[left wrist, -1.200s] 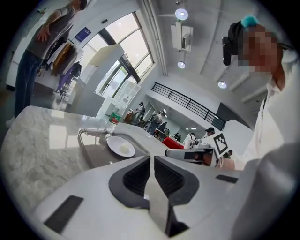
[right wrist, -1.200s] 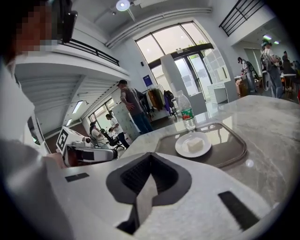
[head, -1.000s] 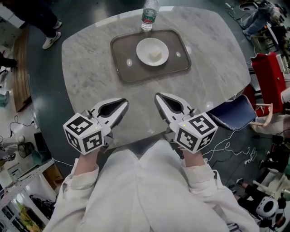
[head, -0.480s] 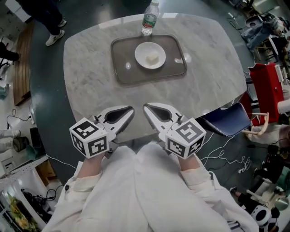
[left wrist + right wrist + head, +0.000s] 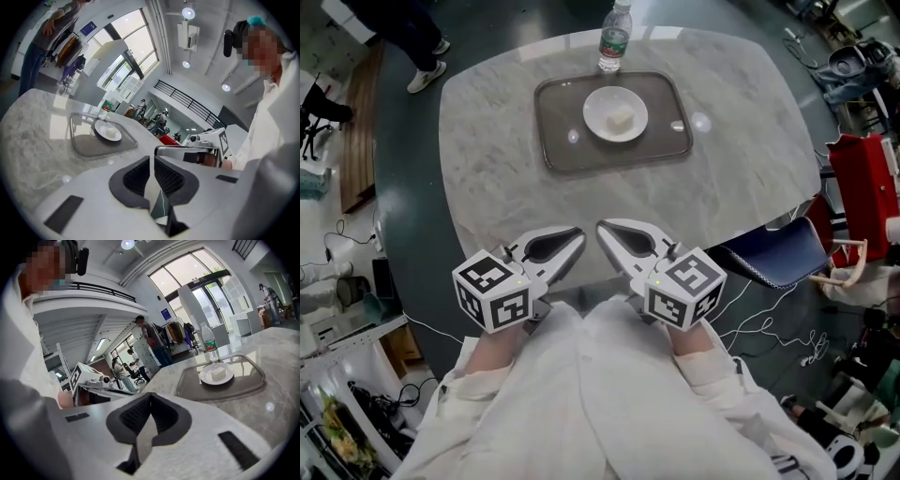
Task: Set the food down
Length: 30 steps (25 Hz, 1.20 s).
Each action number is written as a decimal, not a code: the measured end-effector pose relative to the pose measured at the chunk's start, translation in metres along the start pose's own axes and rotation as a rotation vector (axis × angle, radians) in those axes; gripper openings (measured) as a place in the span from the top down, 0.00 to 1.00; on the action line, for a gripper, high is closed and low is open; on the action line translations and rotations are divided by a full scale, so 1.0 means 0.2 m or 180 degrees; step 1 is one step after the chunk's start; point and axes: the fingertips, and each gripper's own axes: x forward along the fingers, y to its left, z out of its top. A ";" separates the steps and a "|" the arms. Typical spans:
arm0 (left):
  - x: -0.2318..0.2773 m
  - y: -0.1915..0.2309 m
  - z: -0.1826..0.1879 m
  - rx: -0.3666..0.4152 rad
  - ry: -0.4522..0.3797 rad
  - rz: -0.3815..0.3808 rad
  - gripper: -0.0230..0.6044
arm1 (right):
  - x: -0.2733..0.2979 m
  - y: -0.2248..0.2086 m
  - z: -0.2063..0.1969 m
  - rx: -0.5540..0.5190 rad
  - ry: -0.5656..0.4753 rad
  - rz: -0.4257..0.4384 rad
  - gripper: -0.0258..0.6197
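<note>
A small white piece of food [image 5: 622, 119] lies on a white plate [image 5: 605, 105] in a grey tray [image 5: 572, 155] at the far side of the marble table [image 5: 487, 187]. The plate [image 5: 108, 131] and the food [image 5: 216, 373] show in both gripper views too. My left gripper [image 5: 578, 234] and right gripper [image 5: 602, 228] hover side by side over the table's near edge, well short of the tray, tips almost touching. Each one is shut with nothing in it, as the left gripper [image 5: 152, 159] and right gripper [image 5: 150, 397] show in their own views.
A water bottle [image 5: 614, 37] stands just behind the tray. A blue chair [image 5: 778, 248] sits at the table's right edge, with a red object [image 5: 862, 178] beyond it. A person's legs [image 5: 412, 37] are at the far left. Cables lie on the floor.
Both grippers have drawn back toward the near edge of the table and come closer together. The plate and food have not moved on the tray.
</note>
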 end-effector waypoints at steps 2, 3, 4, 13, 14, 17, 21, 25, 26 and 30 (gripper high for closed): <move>0.00 -0.01 -0.01 0.0016 0.0012 0.0032 0.90 | -0.01 -0.01 -0.02 0.0039 0.0040 -0.0027 0.96; 0.00 -0.01 -0.02 0.0036 0.0023 0.0051 0.90 | -0.02 -0.02 -0.03 0.0047 0.0048 -0.0031 0.96; 0.00 -0.02 -0.03 0.0054 0.0035 0.0065 0.90 | -0.02 -0.02 -0.03 0.0054 0.0045 -0.0027 0.96; 0.02 -0.04 -0.03 0.0061 0.0039 0.0128 0.91 | -0.08 -0.03 -0.05 -0.0002 0.0033 -0.0017 0.96; 0.01 -0.05 -0.02 0.0065 0.0031 0.0140 0.91 | -0.09 -0.03 -0.05 0.0000 0.0033 -0.0017 0.96; 0.01 -0.04 -0.02 0.0050 0.0003 0.0166 0.91 | -0.09 -0.04 -0.05 0.0016 0.0029 -0.0014 0.96; 0.01 -0.04 -0.01 0.0048 -0.0018 0.0172 0.91 | -0.08 -0.02 -0.04 -0.0004 0.0035 0.0007 0.96; 0.01 -0.05 -0.02 0.0067 -0.0032 0.0152 0.91 | -0.08 -0.02 -0.05 -0.0025 0.0070 0.0005 0.96; 0.01 -0.05 -0.02 0.0070 -0.0035 0.0151 0.91 | -0.08 -0.02 -0.06 -0.0028 0.0083 0.0002 0.96; 0.01 -0.05 -0.01 0.0081 -0.0036 0.0139 0.91 | -0.08 -0.02 -0.06 -0.0049 0.0112 -0.0004 0.96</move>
